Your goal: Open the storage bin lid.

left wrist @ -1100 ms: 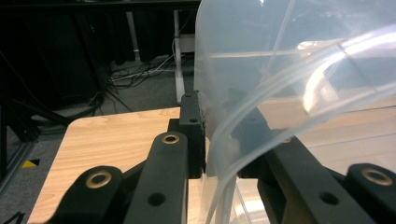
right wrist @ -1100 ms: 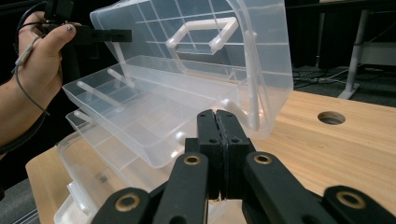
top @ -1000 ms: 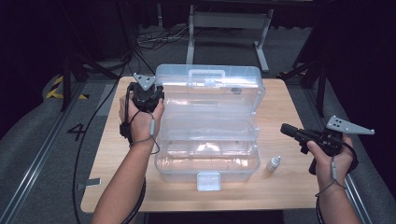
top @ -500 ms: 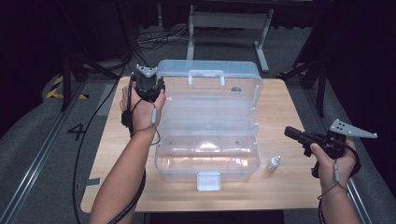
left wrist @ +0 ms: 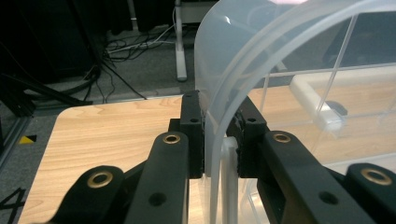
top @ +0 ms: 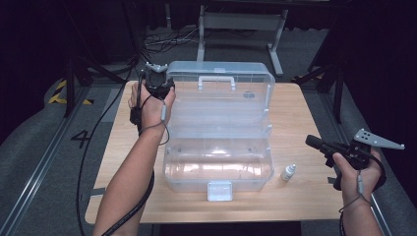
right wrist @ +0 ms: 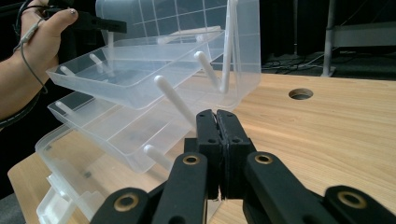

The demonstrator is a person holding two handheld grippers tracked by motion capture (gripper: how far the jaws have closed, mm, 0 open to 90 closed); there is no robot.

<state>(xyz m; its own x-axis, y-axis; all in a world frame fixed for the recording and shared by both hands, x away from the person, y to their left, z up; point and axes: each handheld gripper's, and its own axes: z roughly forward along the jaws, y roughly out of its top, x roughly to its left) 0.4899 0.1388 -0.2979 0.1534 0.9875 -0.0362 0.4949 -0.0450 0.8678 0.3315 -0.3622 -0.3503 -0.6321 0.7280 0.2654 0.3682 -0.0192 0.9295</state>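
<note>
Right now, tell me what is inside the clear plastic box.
The clear plastic box stands open, its tiered trays fanned out and looking empty. The bottom compartment shows nothing inside, though glare hides part of its floor.

The left gripper (left wrist: 220, 140) clamps the curved rim of a clear plastic box lid (left wrist: 261, 60) over a wooden table (left wrist: 112, 130), cables (left wrist: 121, 44) at eleven o'clock.
</note>
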